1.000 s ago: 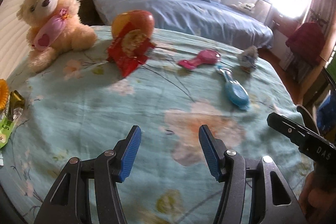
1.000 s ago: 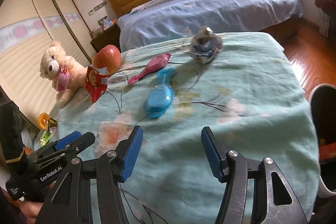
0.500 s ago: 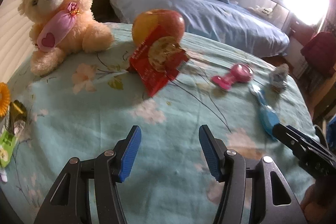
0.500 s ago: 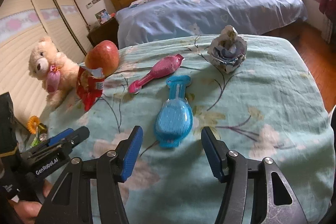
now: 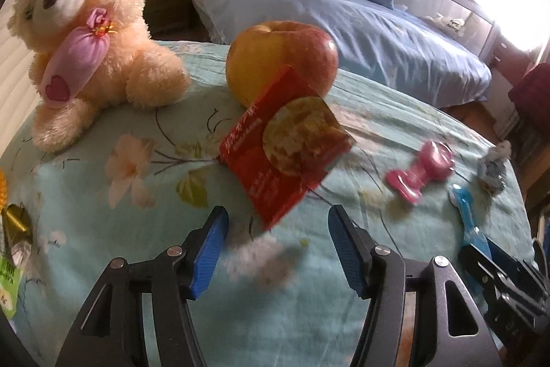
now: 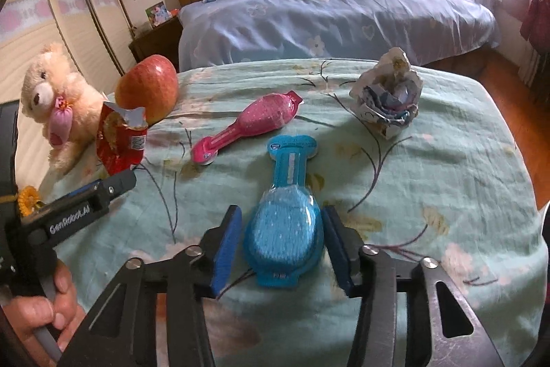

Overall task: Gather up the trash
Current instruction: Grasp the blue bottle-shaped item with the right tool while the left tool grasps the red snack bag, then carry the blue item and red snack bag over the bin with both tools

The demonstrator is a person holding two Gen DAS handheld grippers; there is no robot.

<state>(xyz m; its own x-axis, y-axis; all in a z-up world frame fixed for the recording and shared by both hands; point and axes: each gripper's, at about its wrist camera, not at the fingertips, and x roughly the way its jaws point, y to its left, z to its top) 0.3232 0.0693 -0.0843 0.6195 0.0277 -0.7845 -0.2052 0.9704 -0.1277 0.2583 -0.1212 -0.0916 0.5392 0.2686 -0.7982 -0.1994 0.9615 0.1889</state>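
Observation:
A red snack wrapper [image 5: 287, 145] leans against an apple [image 5: 282, 57] on the teal floral bedspread [image 5: 137, 212]. My left gripper [image 5: 278, 250] is open, its jaws just short of the wrapper's lower corner. My right gripper [image 6: 280, 245] is open with its jaws on either side of a blue bulb-shaped packet [image 6: 287, 222], apart from it. A pink packet [image 6: 254, 124] and a crumpled white-and-blue wrapper [image 6: 388, 98] lie farther off. The red wrapper [image 6: 120, 140] also shows in the right wrist view.
A cream teddy bear [image 5: 79, 43] sits at the left beside the apple. Small green and gold wrappers [image 5: 10, 250] lie at the left edge. A second bed with blue sheets [image 6: 326, 16] stands behind. The bedspread drops off to the right onto wooden floor [image 6: 512, 98].
Both grippers moved forward. The left closed in on the red wrapper. The right came up around the blue packet, which now sits between its jaws.

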